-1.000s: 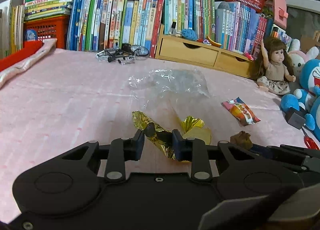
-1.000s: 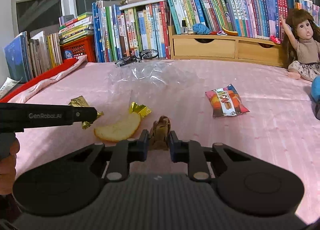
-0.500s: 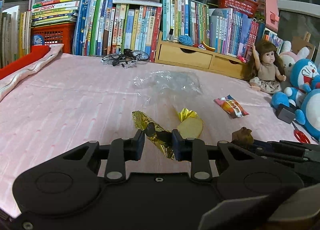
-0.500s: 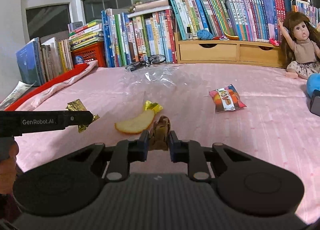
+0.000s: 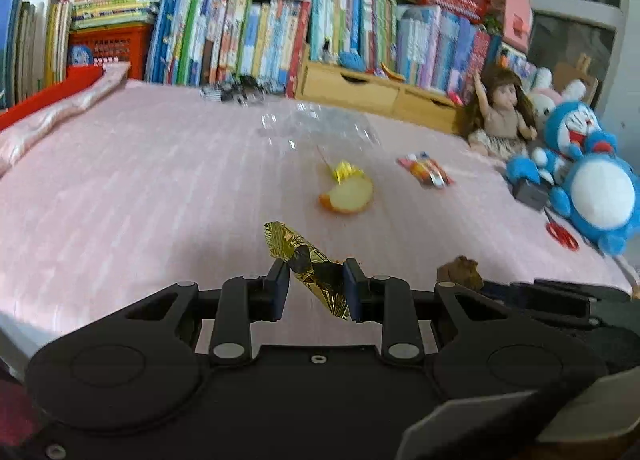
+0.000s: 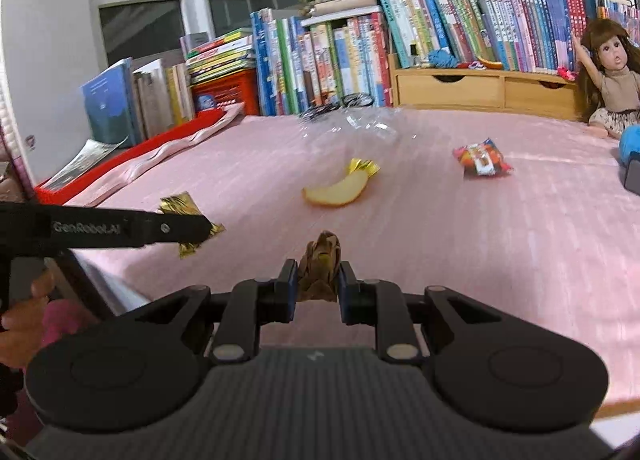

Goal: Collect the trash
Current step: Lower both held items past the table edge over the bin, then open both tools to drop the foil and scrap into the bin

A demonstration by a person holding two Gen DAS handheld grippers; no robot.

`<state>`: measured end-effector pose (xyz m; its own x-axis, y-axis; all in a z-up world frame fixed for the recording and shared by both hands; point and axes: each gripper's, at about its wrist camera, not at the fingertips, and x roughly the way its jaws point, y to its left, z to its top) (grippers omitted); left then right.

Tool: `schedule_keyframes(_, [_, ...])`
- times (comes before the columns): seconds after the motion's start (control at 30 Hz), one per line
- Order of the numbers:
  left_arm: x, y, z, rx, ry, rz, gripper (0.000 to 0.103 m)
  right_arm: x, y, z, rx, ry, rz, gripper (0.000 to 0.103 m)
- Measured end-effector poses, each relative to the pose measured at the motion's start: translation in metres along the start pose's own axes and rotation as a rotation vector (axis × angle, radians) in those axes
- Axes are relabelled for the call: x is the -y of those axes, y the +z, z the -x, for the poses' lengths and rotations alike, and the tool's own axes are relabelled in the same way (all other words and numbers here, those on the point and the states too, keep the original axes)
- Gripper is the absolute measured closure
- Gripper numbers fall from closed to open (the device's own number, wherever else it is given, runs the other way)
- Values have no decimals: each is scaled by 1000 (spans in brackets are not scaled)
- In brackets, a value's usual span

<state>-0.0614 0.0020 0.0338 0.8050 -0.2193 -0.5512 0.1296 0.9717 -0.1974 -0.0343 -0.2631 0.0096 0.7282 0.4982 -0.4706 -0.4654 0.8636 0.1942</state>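
Both tongs loaded, held above the pink bedcover [image 5: 120, 188]. Left gripper [image 5: 316, 286]: jaws closed on a crumpled gold foil wrapper [image 5: 310, 264], which sits skewed between the pads, one twisted end sticking up ahead of the tips and the other hanging below them. Right gripper [image 6: 318, 284]: jaws closed on a small brown crumpled scrap [image 6: 320, 268], pinched near its base, most of it standing proud of the tips. Trash not yet collected lies ahead of both tongs: an apple slice [image 6: 338, 190] with a second gold wrapper [image 6: 362, 167] touching its far end, a red snack packet [image 6: 482, 158] further off to the right, and a clear plastic bag [image 5: 320, 128] beyond the slice. No bin visible in either view. Risks, as judged: the foil is thin and slippery and is gripped off-centre, so a quick swing or a jolt could let it slide out. The brown scrap looks brittle; a harder squeeze may crumble it onto the cover. The two tongs sit close side by side, so crossing paths could knock one load loose. Frames are motion-blurred, so fine contact at the pads is uncertain.
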Motion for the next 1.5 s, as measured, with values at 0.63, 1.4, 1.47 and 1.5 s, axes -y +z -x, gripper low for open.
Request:
schedule_keyframes(0.63, [-18,-92,-8,-439,-6,-43,75,-21,-82,2,-304,84,-10,77])
schedule_keyframes(1.4, [-10,-109,-27,-503,49,-146,53,-15,-95,-19,-349,85,-45,41])
schedule_keyframes(1.47, [-7,-104,-25,-493,52,-161,50,-15,-92,-17,-343,89,-44,40])
schedule_keyframes(1.5, [-5,-102,-22,-486,52,-173,50,-14,-90,-16,-337,95,-43,39])
